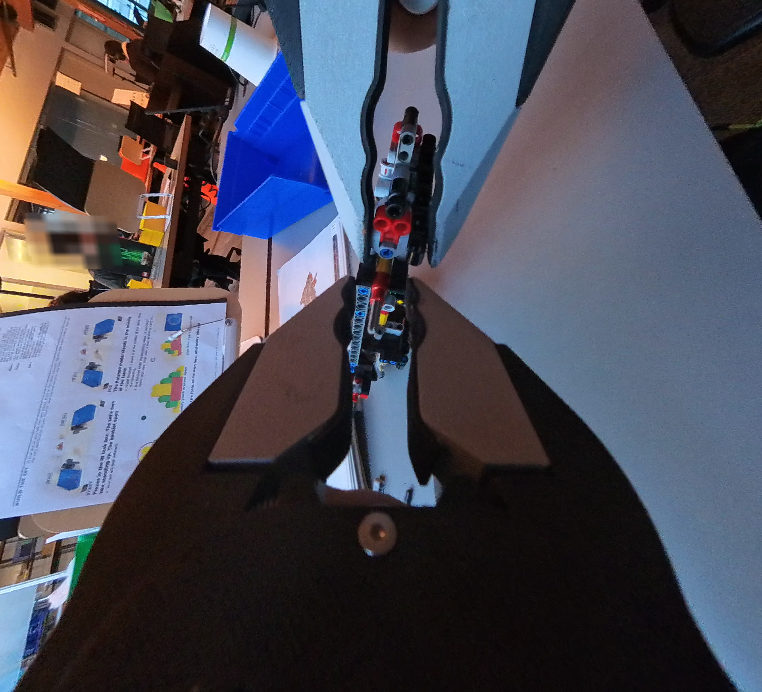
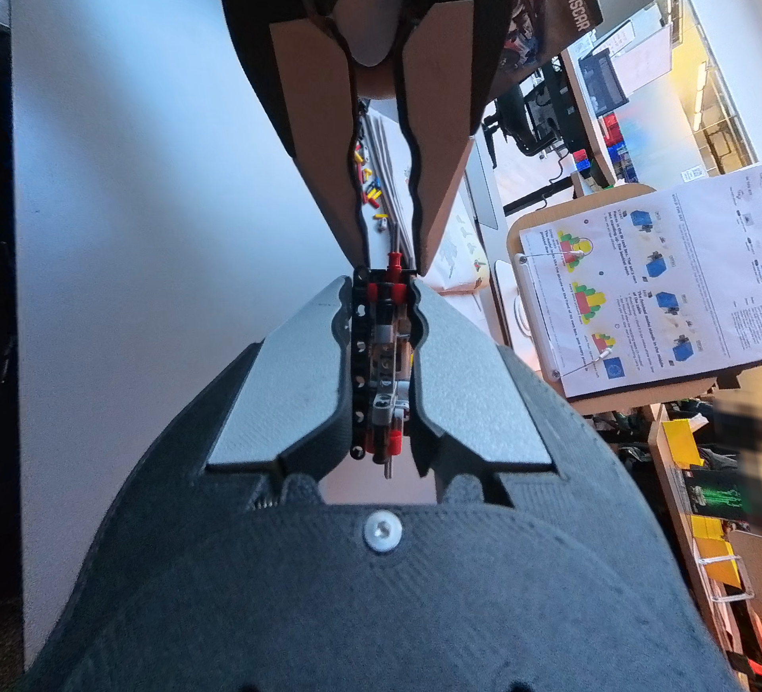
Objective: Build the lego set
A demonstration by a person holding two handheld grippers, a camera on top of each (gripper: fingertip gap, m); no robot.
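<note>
You hold one long, narrow assembly of black, grey and red plastic building-toy beams and pins [image 1: 389, 259] between both grippers, above the pale white tabletop [image 1: 577, 301], and everything else sits around that assembly. Your left gripper [image 1: 381, 325], the one with brown finger faces and a black body, is closed on one end of it, its wavy black pads pressing the assembly's two long sides. Your right gripper [image 2: 381, 325], with grey finger faces and a dark grey body, clamps the opposite end in the same way, a black perforated beam lying against one pad. The two grippers face each other tip to tip, almost touching, with the assembly bridging them. Beyond the assembly, seen from the right wrist, loose small red, yellow and blue plastic pins [image 2: 369, 185] lie scattered on the tabletop beside an open printed booklet [image 2: 457, 255]. To the side of the assembly, a blue plastic bin [image 1: 268, 177] stands on the tabletop, and a printed instruction sheet [image 1: 103, 404] is fixed on a wooden board farther off.
</note>
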